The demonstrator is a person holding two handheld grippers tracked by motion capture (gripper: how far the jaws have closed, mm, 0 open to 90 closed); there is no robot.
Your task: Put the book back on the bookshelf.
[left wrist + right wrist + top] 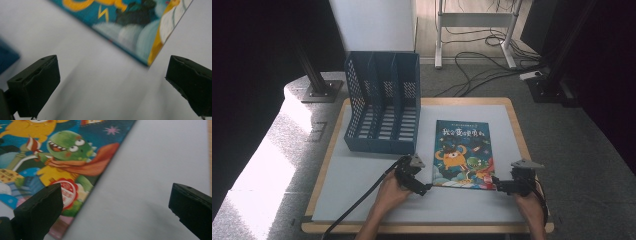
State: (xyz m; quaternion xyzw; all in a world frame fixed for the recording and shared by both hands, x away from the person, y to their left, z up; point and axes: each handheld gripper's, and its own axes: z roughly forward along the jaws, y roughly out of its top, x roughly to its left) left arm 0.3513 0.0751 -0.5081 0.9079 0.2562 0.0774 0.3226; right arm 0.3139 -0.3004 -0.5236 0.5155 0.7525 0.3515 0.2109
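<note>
Both grippers, left (428, 188) and right (497, 186), are gaping open, flanking the book (463, 153); I'd be pinching corners evenly before lifting.

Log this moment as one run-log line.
left tool: open, at book's near-left corner | right tool: open, at near-right corner | book: flat on table, beside file rack

Book (140, 30) (blurred) cut off

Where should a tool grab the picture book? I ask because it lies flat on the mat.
Judging by its pose, take the picture book at its near edge, by a bottom corner, coming in low from the person's side. It lies flat and thin, so only an edge offers purchase. The open right tool already sits at one corner.
</note>
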